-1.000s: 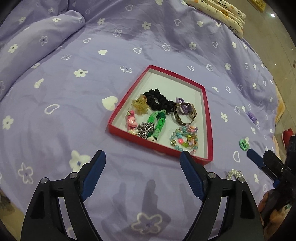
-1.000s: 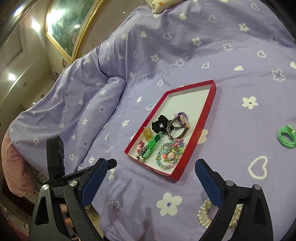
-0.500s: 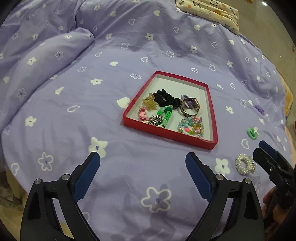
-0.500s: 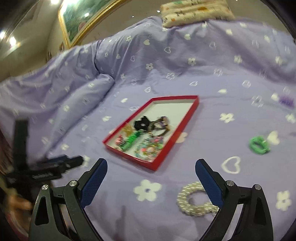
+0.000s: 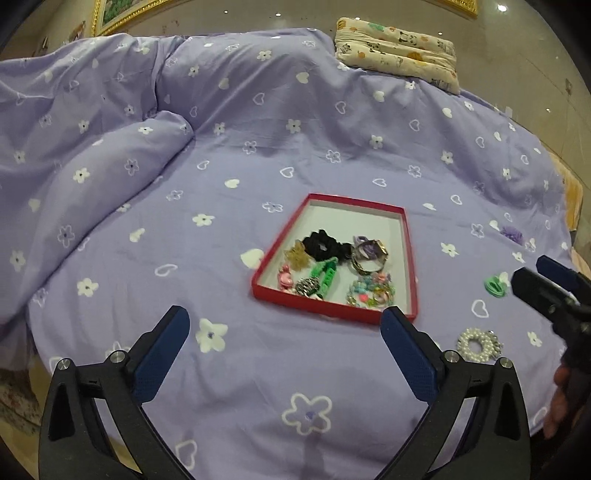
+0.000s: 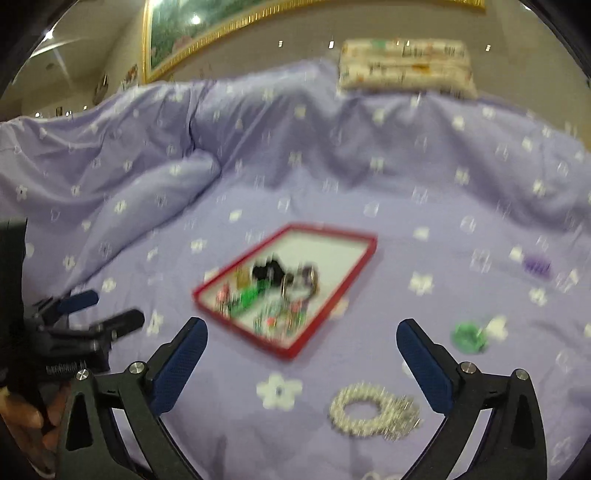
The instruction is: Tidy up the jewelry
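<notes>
A red-rimmed tray [image 5: 334, 311] [image 6: 334, 304] lies on the purple bedspread and holds several hair ties, bracelets and clips. Outside it lie a pearl bracelet [image 5: 479, 344] [image 6: 373, 410], a green tie [image 5: 495, 285] [image 6: 468, 336] and a purple piece [image 5: 511, 233] [image 6: 537, 266]. My left gripper [image 5: 284, 347] is open and empty, hovering short of the tray's near edge. My right gripper [image 6: 301, 360] is open and empty, hovering just short of the pearl bracelet. The right wrist view is motion-blurred. Each gripper shows at the edge of the other's view.
A folded duvet [image 5: 92, 166] bulges at the left. A patterned pillow [image 5: 397, 51] lies at the far end of the bed. A gold-framed picture [image 6: 229, 26] hangs on the wall behind. The bed edge drops off just below the grippers.
Both grippers have pulled back and tilted up, so the tray looks smaller and the pillow and wall have come into view. Both stayed open and empty.
</notes>
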The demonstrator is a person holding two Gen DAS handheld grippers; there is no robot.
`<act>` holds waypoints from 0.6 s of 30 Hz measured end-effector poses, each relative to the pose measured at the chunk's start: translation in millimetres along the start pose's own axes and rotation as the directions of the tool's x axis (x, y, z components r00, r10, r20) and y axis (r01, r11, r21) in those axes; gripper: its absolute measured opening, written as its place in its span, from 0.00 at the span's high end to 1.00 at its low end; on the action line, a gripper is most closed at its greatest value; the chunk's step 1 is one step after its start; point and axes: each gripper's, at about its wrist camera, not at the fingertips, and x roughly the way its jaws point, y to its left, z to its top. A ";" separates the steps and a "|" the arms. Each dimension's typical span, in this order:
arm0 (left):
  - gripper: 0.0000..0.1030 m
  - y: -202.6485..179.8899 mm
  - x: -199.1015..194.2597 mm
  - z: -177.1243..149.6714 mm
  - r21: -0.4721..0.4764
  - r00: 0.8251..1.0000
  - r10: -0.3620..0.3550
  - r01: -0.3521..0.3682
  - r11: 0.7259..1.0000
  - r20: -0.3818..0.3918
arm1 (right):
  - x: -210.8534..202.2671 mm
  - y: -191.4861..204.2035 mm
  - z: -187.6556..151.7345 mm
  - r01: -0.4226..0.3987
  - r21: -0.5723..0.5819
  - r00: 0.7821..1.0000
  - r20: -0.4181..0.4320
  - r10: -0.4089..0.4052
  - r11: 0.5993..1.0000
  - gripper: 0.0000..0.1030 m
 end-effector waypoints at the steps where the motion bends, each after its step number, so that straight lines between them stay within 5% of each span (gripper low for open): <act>1: 0.00 0.9 1.5 0.0 -0.002 1.000 0.004 -0.004 1.000 -0.001 | 1.4 -1.5 2.9 -0.011 0.010 1.000 -0.009 0.011 1.000 0.00; 11: 0.00 4.6 21.4 -24.4 -0.001 0.998 0.042 -0.042 0.999 -0.056 | 32.8 -15.1 -37.7 -0.048 0.094 0.997 -0.055 0.053 0.994 0.00; 18: 0.00 2.6 15.9 -35.6 0.014 0.997 0.076 -0.076 0.997 -0.034 | 31.0 -0.6 -52.7 -0.063 0.011 0.997 -0.033 0.063 0.998 0.00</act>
